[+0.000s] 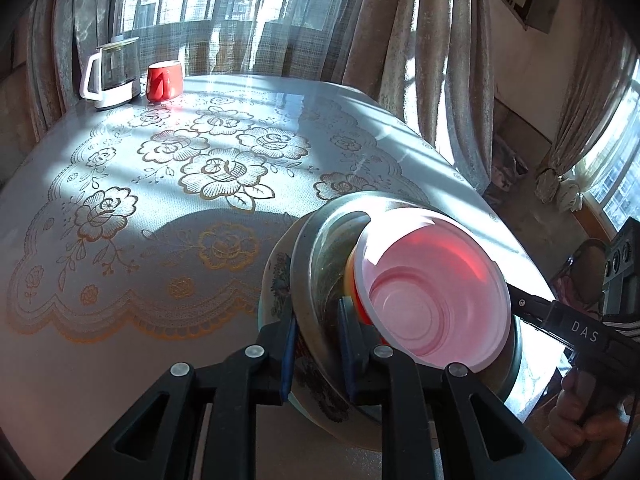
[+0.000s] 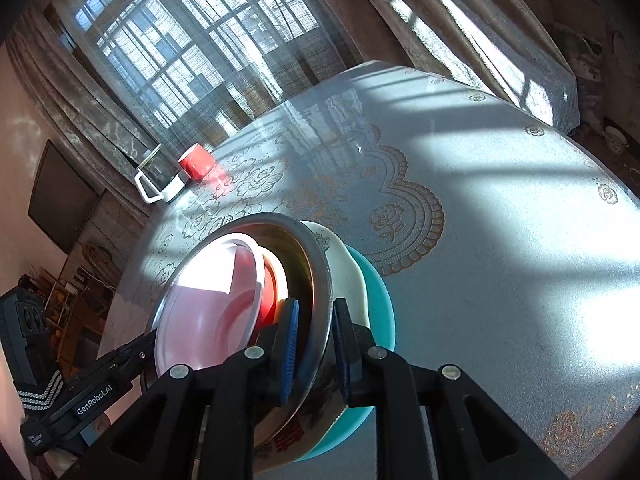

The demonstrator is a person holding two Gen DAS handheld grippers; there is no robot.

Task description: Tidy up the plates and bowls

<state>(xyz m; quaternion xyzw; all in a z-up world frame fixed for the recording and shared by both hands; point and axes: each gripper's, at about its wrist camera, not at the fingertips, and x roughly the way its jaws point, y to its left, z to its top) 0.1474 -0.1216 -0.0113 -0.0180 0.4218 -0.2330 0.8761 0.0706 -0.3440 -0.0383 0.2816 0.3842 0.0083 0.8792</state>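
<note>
At the near edge of the worktop (image 1: 168, 200), we hold the nested stack tilted: teal plate (image 2: 378, 304), cream bowl (image 2: 346, 276), steel bowl (image 1: 316, 248), pink bowl (image 1: 436, 292). Left hand-held gripper (image 1: 318, 344) clamps its rim at 6 o'clock; right hand-held gripper (image 2: 314, 344) clamps opposite.

Nested stack, tilted | translucent pink plastic bowl (image 1: 436, 292) innermost | red bowl (image 2: 270, 296) | stainless steel bowl (image 2: 316, 280) | white floral ceramic bowl (image 2: 348, 280) | teal plate (image 2: 380, 304) outermost

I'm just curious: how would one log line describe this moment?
left hand-held gripper: shut on steel bowl | right hand-held gripper: shut on steel bowl | pink bowl: nested inside
</note>
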